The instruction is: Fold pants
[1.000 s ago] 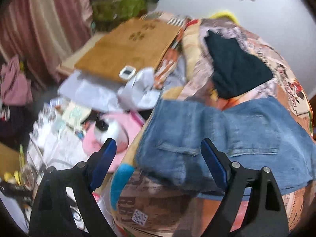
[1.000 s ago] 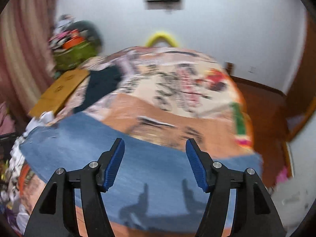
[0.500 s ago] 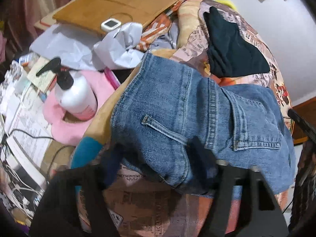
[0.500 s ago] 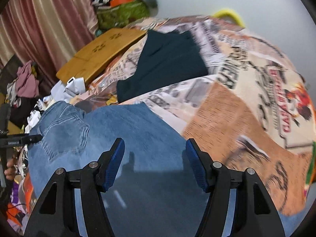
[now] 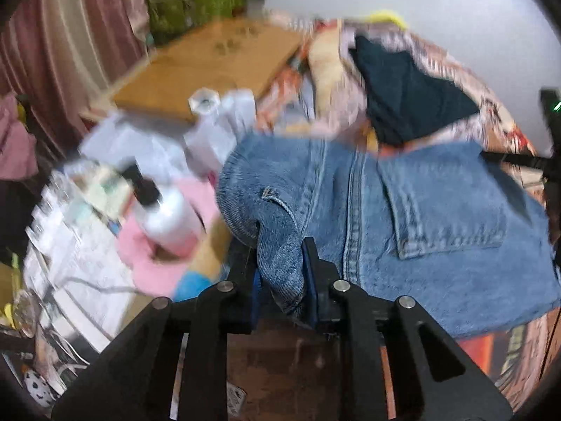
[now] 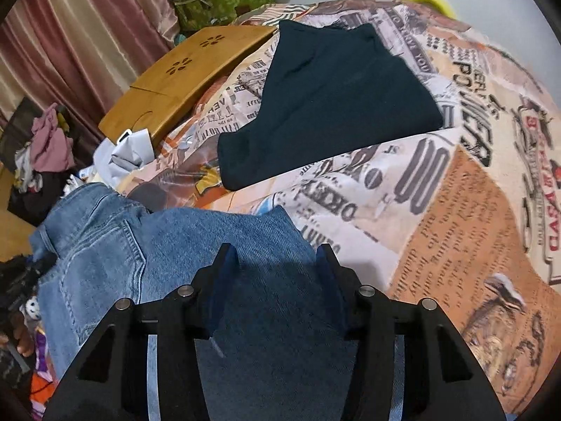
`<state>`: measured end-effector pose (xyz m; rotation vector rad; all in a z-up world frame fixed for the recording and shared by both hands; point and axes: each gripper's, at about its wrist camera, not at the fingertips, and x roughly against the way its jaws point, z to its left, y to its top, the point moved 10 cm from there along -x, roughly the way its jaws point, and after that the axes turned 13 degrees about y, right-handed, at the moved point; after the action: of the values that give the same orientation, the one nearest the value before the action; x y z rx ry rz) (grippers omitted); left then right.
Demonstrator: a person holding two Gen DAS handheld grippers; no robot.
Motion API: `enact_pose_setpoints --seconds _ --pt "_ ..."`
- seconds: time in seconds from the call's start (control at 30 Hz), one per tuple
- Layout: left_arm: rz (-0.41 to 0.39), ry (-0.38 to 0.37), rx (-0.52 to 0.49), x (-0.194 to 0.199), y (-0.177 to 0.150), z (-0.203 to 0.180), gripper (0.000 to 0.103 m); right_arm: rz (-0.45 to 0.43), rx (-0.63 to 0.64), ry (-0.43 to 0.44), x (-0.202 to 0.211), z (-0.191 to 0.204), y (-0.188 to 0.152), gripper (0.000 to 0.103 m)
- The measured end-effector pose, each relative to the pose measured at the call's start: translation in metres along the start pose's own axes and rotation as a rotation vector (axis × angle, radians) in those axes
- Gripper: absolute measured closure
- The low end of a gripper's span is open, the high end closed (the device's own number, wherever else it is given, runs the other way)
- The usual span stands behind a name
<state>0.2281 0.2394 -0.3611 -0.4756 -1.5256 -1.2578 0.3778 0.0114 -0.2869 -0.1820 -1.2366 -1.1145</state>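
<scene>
Blue denim pants [image 5: 420, 217] lie on a bed covered by a newspaper-print sheet [image 6: 455, 189]. My left gripper [image 5: 280, 280] is shut on a bunched fold of the waistband at the near left corner of the pants. In the right wrist view the pants [image 6: 115, 252] spread below and to the left. My right gripper [image 6: 277, 273] hovers low over the denim with its jaws partly closed and a gap between them. Nothing is between the pads.
A folded dark garment [image 6: 326, 101] lies on the sheet beyond the pants. A wooden lap desk [image 6: 182, 77] rests at the bed's left edge. A white pump bottle [image 5: 164, 217] on pink cloth, papers and clutter sit left of the bed. Curtains hang at far left.
My left gripper has closed on the waistband of the pants and lifted a fold. My right gripper has narrowed its jaws and come down closer to the denim.
</scene>
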Motion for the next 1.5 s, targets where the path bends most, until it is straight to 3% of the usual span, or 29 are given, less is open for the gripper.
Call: enact_pose_setpoints --seconds 0.1,0.23,0.33,0.43,0.57,0.73,0.9,1.13,1.2,1.4,1.5 --pt "0.028 -0.006 -0.023 -0.014 -0.014 -0.002 0.069 0.005 0.004 0.006 0.013 0.011 -0.008 0.058" --pt "0.037 -0.006 -0.014 -0.009 -0.015 0.009 0.060 0.043 -0.006 0.063 0.024 0.027 -0.034 0.042" --pt "0.049 -0.005 0.007 -0.003 -0.015 0.017 0.052 0.103 0.032 0.058 0.026 0.041 -0.068 0.041" --pt "0.026 0.018 0.005 0.012 -0.014 0.024 0.047 0.061 0.045 0.026 0.039 0.047 -0.091 0.038" --pt "-0.013 0.084 -0.024 0.031 -0.007 0.030 0.041 0.016 -0.041 0.088 0.064 0.041 -0.116 0.033" --pt "-0.081 0.093 -0.041 0.062 0.014 0.019 0.027 -0.031 -0.094 0.028 0.103 0.011 -0.150 0.033" --pt "-0.156 0.102 -0.083 0.085 0.038 -0.023 0.006 -0.121 -0.269 -0.034 0.158 -0.055 -0.199 0.033" --pt "-0.113 0.044 -0.249 0.073 0.034 -0.119 0.006 -0.328 -0.541 -0.183 0.255 -0.150 -0.280 0.033" --pt "-0.081 0.016 -0.297 0.065 0.025 -0.149 0.006 -0.353 -0.625 -0.218 0.271 -0.171 -0.306 0.033" --pt "-0.048 -0.022 -0.368 0.056 0.008 -0.212 0.006 -0.433 -0.831 -0.239 0.284 -0.226 -0.353 0.033" --pt "-0.031 -0.052 -0.391 0.058 0.005 -0.238 0.006 -0.489 -0.914 -0.187 0.276 -0.246 -0.356 0.033"
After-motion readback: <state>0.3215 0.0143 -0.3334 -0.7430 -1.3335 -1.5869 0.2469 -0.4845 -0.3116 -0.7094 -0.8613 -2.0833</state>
